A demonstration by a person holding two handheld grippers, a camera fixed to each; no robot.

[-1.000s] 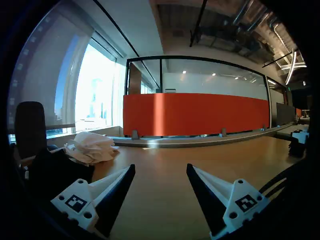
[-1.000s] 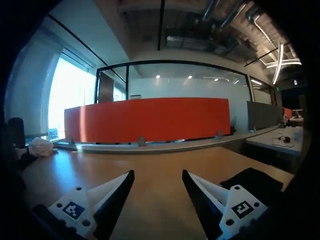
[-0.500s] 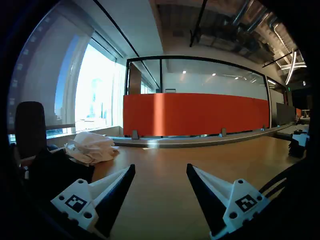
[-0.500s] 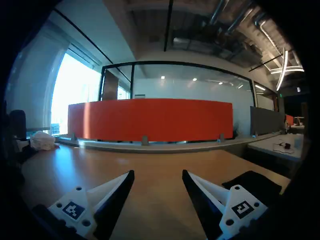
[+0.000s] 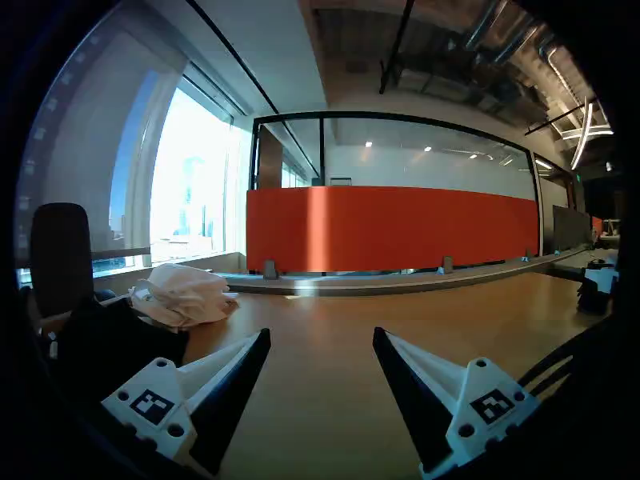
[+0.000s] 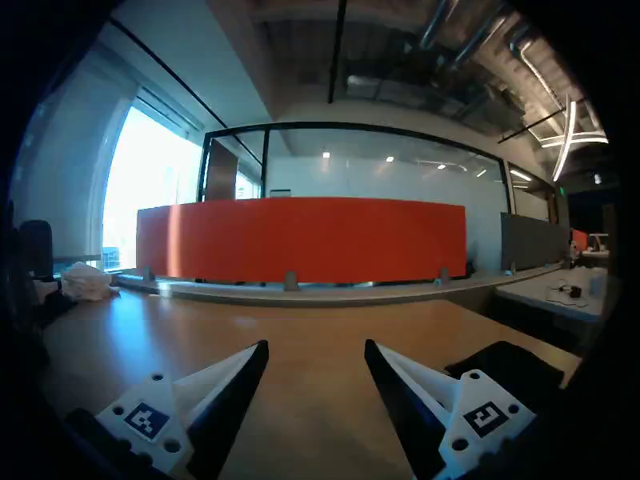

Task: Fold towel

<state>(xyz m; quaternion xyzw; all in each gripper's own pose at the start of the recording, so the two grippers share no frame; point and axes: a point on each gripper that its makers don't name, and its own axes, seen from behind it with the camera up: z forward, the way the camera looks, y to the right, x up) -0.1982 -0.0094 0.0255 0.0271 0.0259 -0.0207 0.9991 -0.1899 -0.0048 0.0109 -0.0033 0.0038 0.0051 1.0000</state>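
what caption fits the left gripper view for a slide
Open left hand-held gripper over a wooden table, crumpled white towel ahead at frame left, untouched.

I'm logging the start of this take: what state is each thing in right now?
towel: crumpled in a heap on the table, not yet folded, apart from both grippers.
left hand-held gripper: open, holding nothing.
right hand-held gripper: open, holding nothing.

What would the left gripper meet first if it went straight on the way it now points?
Probably nothing nearby: the left gripper points over bare wooden table toward the orange partition, though depth is unclear. The towel lies leftward.
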